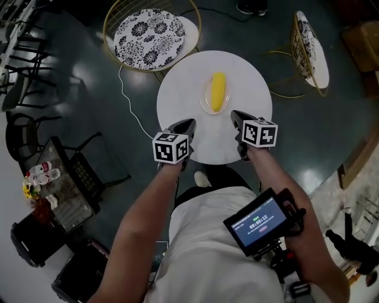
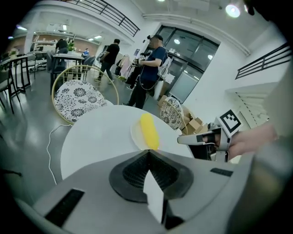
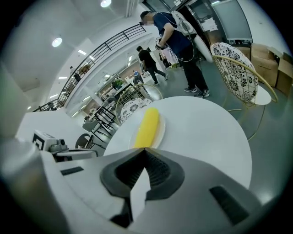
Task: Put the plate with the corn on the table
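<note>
head view: running dim and a bit murky, with the white table [image 1: 177,100] popping as the brightest patch
floor [image 1: 83,74]: picking up soft patches of glare
light source: ceiling lamps [image 2: 232,10] are shining from overhead in both gripper views, slightly blowing out
edges: fisheye is bending everything, corners are going black
focus: near foreground is smearing soft, background is looking sharper
shadows: the corn [image 1: 218,92] is barely casting any

Round white table [image 1: 177,100] on a dark floor [image 1: 106,118]; one pale plate [image 1: 205,102] lies flat just past the table's middle; corn [image 1: 218,92] lies along the plate.
</note>
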A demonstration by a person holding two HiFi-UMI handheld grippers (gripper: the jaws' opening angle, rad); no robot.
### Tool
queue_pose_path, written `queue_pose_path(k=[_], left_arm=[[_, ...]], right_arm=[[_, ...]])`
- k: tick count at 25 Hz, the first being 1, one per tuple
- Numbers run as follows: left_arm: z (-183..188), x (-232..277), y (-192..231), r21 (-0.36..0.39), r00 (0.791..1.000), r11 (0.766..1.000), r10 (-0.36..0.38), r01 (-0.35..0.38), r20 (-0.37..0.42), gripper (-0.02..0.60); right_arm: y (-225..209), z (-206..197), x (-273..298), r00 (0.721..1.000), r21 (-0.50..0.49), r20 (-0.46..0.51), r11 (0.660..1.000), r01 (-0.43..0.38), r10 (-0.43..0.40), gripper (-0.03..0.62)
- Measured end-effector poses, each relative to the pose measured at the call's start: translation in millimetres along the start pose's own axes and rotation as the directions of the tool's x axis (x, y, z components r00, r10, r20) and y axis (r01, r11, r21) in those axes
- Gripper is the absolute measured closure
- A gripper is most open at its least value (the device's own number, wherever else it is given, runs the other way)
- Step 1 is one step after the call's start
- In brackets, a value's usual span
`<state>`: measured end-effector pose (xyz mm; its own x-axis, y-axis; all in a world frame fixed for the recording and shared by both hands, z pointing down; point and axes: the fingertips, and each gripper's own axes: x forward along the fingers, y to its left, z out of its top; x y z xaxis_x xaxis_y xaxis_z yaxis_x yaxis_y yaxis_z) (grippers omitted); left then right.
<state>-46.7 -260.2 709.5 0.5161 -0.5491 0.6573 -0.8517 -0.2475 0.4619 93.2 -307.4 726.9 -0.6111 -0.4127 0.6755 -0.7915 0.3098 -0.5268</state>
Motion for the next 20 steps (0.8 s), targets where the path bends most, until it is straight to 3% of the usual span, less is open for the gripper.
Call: queue_pose_path(k=[9,20], left_arm=[[-16,-51,-23,0.026,0.997,0.999,-0.047,0.045,0.054,0.574],[-16,-94,-58,0.048,0.983,0.992,-0.122,0.116,0.139,0.575]], right_arm=[[25,-30,-45,0.999,0.009,0.03,1.0,-0.023,0.023,0.586],[64,-22,-104,0.986,-0.014,0.15,0.998,-0.068,0.069,0.586]])
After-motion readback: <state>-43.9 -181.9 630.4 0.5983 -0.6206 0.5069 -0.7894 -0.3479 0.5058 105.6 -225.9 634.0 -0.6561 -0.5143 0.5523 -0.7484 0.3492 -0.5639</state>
